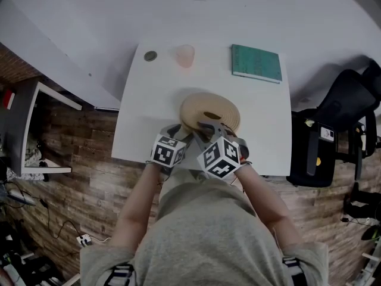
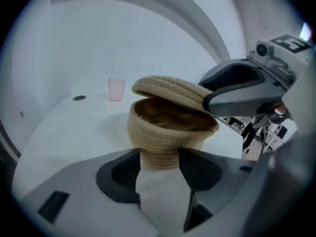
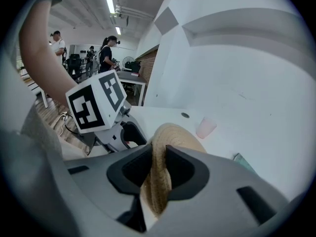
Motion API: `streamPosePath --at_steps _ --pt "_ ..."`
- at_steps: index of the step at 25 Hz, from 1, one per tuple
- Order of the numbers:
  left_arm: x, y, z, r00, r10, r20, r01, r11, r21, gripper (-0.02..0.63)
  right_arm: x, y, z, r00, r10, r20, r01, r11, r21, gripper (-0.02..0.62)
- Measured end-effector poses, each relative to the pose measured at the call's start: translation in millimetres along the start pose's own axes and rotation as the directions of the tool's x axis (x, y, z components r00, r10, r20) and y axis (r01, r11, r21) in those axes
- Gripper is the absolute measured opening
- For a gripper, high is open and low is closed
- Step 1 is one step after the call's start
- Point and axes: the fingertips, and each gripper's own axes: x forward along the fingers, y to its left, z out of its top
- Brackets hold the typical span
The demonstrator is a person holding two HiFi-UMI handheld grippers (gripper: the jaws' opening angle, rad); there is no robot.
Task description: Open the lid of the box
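Note:
A round woven box (image 2: 168, 132) stands near the front edge of the white table (image 1: 262, 136). My left gripper (image 2: 159, 162) has its pads against both sides of the box's narrow base. The woven lid (image 2: 170, 89) is tilted up, with a gap over the box's open mouth. My right gripper (image 3: 158, 169) is shut on the lid's rim (image 3: 170, 137), which stands edge-on between its pads. From the head, both grippers (image 1: 183, 133) (image 1: 208, 126) sit close together at the near side of the lid (image 1: 209, 111).
At the table's far side are a pink cup (image 1: 185, 55), a small dark disc (image 1: 150, 56) and a green book (image 1: 256, 62). A black bag (image 1: 333, 136) rests on the floor to the right, and a desk (image 1: 36, 124) stands to the left. People stand in the far background.

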Motion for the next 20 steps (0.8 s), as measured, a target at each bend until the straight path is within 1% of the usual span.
streamPosePath --at_steps 7,10,16,20 --pt "-3 -2 2 0.999 0.031 0.008 -0.031 1.000 -0.001 0.232 -16 -9 6 0.998 -0.024 0.051 0.023 0.999 0.027 0.084" --pt "-4 -4 2 0.999 0.047 0.006 -0.047 0.999 -0.010 0.221 -24 -16 8 0.995 -0.042 0.085 0.038 0.998 0.053 0.083" --pt "-9 -6 3 0.996 0.081 0.029 -0.080 0.996 -0.035 0.218 -45 -34 11 0.982 -0.090 0.167 0.066 0.987 0.145 0.080" --pt "-15 -7 3 0.993 0.107 0.048 -0.104 0.993 -0.060 0.212 -58 -45 9 0.967 -0.126 0.221 0.072 0.969 0.237 0.080"
